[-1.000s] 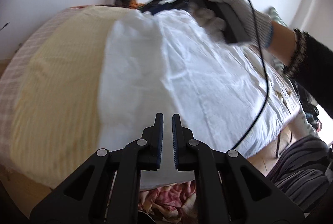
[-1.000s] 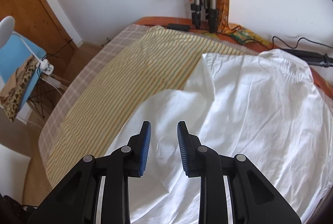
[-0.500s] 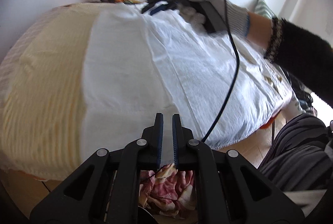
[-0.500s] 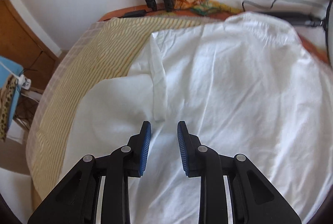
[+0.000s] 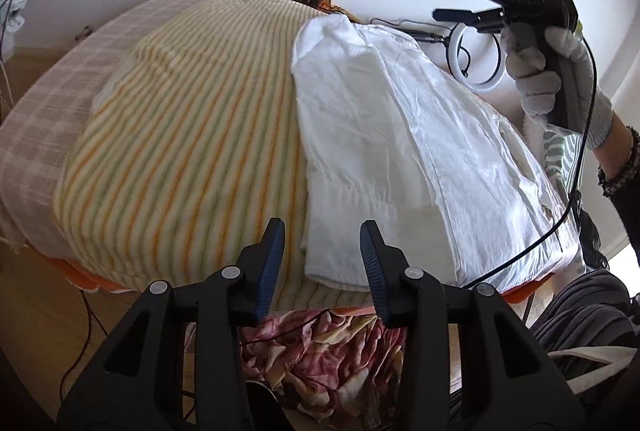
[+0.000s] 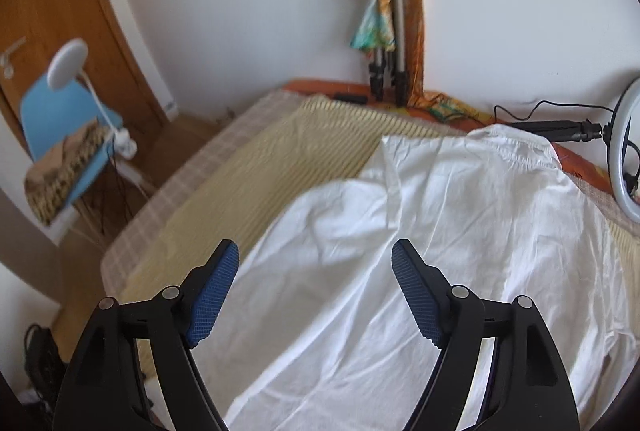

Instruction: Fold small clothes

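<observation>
A white shirt (image 5: 384, 135) lies on the yellow striped cover (image 5: 192, 135) of a bed, its left side folded over the body. My left gripper (image 5: 322, 235) hovers over the shirt's near left corner; its jaws are opening and nothing is between them. In the left wrist view my right gripper (image 5: 440, 1) is raised above the far right of the shirt, held by a gloved hand (image 5: 560, 83). In the right wrist view the right gripper (image 6: 316, 259) hangs above the white shirt (image 6: 420, 251); its jaws are opening wide, nothing between them.
A ring light (image 6: 624, 159) and a folded tripod (image 6: 394, 31) stand against the far wall. A blue chair (image 6: 60, 135) with a lamp is off the bed's left side. Flowered cloth (image 5: 320, 355) lies below the bed's near edge. A cable (image 5: 568, 191) hangs from the right gripper across the shirt.
Both grippers let go of the white shirt and opened. The right gripper rose off the cloth; the left drew back towards the near corner. The shirt's left side now lies folded over.
</observation>
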A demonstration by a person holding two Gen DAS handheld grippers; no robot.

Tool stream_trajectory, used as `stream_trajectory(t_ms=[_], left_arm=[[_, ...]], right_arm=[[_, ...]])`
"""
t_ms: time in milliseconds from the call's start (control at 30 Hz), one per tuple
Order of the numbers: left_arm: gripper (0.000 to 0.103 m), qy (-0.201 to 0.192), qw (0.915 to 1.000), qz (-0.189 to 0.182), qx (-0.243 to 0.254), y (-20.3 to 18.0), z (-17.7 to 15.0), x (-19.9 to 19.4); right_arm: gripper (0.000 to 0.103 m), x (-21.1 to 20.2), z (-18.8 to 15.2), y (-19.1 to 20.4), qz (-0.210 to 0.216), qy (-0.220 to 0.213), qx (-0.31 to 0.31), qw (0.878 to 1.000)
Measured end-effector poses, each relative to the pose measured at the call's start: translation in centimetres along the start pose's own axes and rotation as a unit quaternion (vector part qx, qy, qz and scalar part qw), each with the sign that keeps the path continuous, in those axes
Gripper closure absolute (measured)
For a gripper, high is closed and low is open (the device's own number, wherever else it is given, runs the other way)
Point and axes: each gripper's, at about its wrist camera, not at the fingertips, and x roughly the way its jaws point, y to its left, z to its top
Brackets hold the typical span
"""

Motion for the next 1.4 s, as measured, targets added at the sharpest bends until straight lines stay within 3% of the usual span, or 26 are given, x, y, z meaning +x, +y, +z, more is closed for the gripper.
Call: stream_trajectory(t_ms=[67, 200, 300, 400, 500, 667, 867, 1067, 1133, 1200, 1400], left_arm=[[0.064, 0.000, 1.0000, 0.006, 0.004, -0.2, 0.1, 0.4], [0.066, -0.005, 0.9999, 0.011, -0.009, -0.3, 0.1, 0.5], [0.090, 0.006, 0.9999, 0.011, -0.004, -0.7, 0.1, 1.0], [0.099, 0.004, 0.9999, 0.008, 0.012, -1.4, 0.1, 1.2], [0.100, -0.013, 0.9990, 0.004, 0.042, -2.8, 0.1, 0.5], [0.100, -0.023, 0.9960, -0.008, 0.085, -5.2, 0.3, 0.2], [0.100, -0.020, 0.9899, 0.005, 0.140, -7.8, 0.1, 0.8], [0.100, -0.015, 0.9891, 0.006, 0.146, -8.5, 0.2, 1.1], [0.100, -0.013, 0.9887, 0.006, 0.149, -8.6, 0.4, 1.1], [0.100, -0.012, 0.9880, 0.007, 0.154, -8.8, 0.5, 1.0], [0.100, -0.009, 0.9860, -0.008, 0.166, -9.8, 1.0, 0.5]], right_arm=[[0.024, 1.0, -0.5, 0.9, 0.027, 0.018, -0.002, 0.999], [0.025, 4.0, -1.9, 2.5, 0.036, 0.057, -0.016, 0.998], [0.033, 6.8, -3.0, 3.1, 0.050, 0.094, -0.005, 0.994], [0.036, 9.2, -4.3, 3.4, 0.039, 0.126, 0.003, 0.991], [0.036, 10.9, -5.3, 3.0, 0.034, 0.153, 0.015, 0.987], [0.036, 9.7, -4.3, 3.0, 0.038, 0.143, 0.019, 0.989], [0.036, 9.6, -2.1, 3.8, 0.025, 0.128, 0.006, 0.991], [0.037, 12.7, -1.1, 6.2, -0.065, 0.148, -0.060, 0.985], [0.052, 14.0, -0.9, 5.7, -0.090, 0.156, -0.059, 0.982], [0.096, 14.7, -0.9, 4.2, -0.095, 0.167, -0.036, 0.981], [0.103, 11.8, -1.1, -0.4, -0.027, 0.113, 0.042, 0.992]])
